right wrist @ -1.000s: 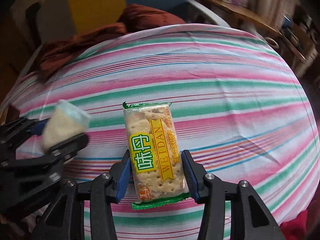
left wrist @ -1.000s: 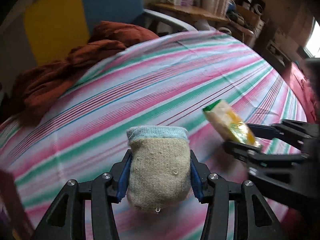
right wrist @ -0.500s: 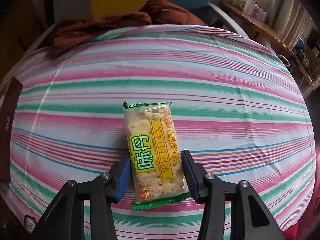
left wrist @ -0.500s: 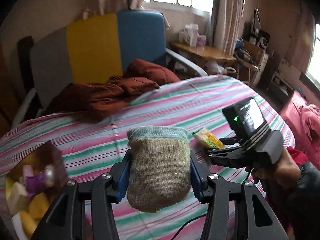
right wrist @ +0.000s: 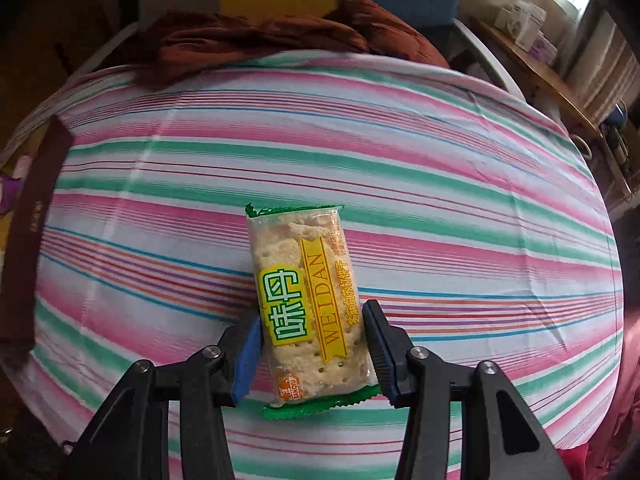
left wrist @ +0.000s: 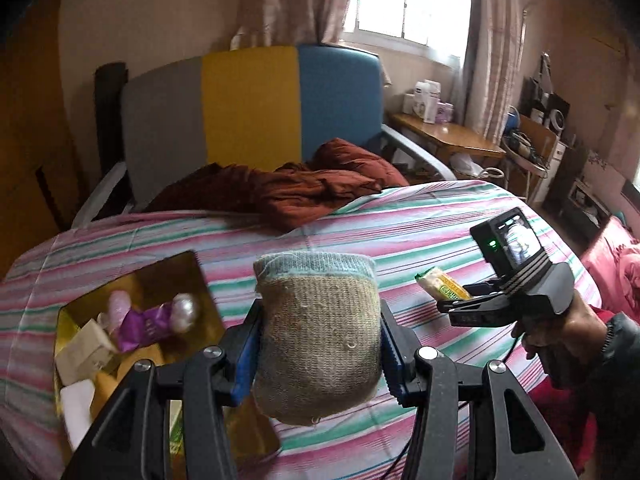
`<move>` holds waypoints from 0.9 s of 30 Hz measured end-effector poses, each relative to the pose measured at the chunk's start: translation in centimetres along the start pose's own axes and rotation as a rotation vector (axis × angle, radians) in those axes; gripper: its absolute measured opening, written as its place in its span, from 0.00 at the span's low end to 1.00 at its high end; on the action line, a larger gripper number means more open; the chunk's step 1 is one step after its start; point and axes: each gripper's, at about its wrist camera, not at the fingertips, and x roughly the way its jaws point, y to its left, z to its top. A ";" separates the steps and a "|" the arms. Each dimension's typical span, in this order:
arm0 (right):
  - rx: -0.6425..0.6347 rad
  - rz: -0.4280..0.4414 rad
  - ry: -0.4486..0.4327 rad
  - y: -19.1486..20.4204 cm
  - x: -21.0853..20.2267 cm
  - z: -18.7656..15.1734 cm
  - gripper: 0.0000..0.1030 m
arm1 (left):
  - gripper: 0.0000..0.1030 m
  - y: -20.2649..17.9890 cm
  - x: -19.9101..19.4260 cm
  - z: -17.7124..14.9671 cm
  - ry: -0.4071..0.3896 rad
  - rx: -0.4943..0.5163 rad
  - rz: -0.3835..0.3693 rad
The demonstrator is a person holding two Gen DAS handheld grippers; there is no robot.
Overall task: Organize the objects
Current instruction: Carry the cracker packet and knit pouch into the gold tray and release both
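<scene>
Two grippers are gripping: the left gripper (left wrist: 318, 350) is clamping a knitted pouch (left wrist: 316, 340) (above the open box (left wrist: 192, 276)), the right gripper (right wrist: 312, 354) is pinching a cracker packet (right wrist: 308, 300) over the striped sheet (right wrist: 440, 200).

Black hand-held gripper (left wrist: 318, 364): blue ribbed pads, silver screws; dark sleeve (left wrist: 622, 354), red cuff.

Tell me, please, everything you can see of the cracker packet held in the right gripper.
The cracker packet is a clear plastic wrapper with crimped green ends, a yellow-green label and a yellow band reading WEIDAN; pale, pricked crackers show through, some broken near the far end. The right gripper is shut on its lower half, blue pads pressing both long sides. It points away from the camera, lifted above the striped bedsheet, touching nothing else.
</scene>
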 end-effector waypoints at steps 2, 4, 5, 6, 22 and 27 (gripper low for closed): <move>-0.012 0.019 -0.012 1.6 -0.6 0.0 0.47 | 0.51 1.0 0.0 -0.7 0.006 -0.019 0.015; -0.026 0.037 -0.025 3.2 -1.2 0.1 0.47 | 0.51 1.8 -0.2 -1.2 0.004 -0.031 0.028; -0.031 0.048 -0.031 3.9 -1.5 0.1 0.47 | 0.51 2.2 -0.3 -1.5 0.000 -0.036 0.040; -0.038 0.065 -0.041 4.8 -1.9 0.1 0.47 | 0.51 2.8 -0.6 -1.9 -0.002 -0.043 0.049; -0.107 0.314 -0.209 19.5 -8.2 -0.8 0.47 | 0.51 11.3 -3.1 -6.9 -0.009 -0.161 0.172; -0.137 0.362 -0.222 23.3 -8.8 -1.4 0.47 | 0.51 14.0 -3.6 -8.5 0.000 -0.198 0.208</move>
